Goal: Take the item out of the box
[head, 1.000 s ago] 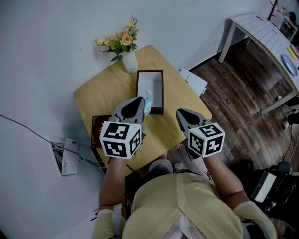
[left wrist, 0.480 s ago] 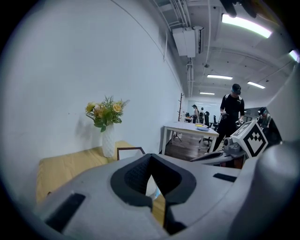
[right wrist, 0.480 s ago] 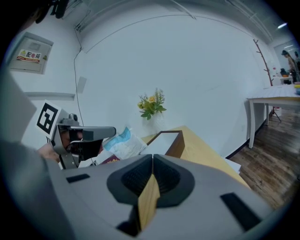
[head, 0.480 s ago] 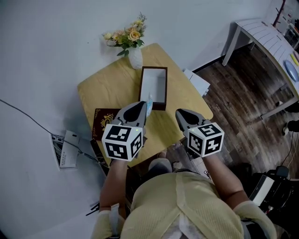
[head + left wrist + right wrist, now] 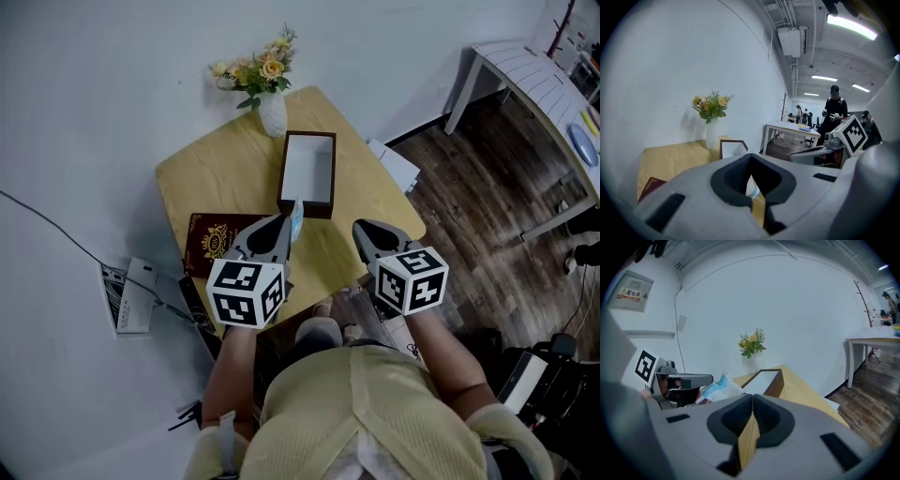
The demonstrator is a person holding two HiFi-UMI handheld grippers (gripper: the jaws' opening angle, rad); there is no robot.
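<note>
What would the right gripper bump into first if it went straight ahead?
Probably the open box. It sits right ahead of the right gripper, with the flowers behind it. Height is hard to judge, so the gripper might skim over the rim instead.

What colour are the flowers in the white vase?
The flowers are yellow and cream, with green leaves. The head view shows them best.
</note>
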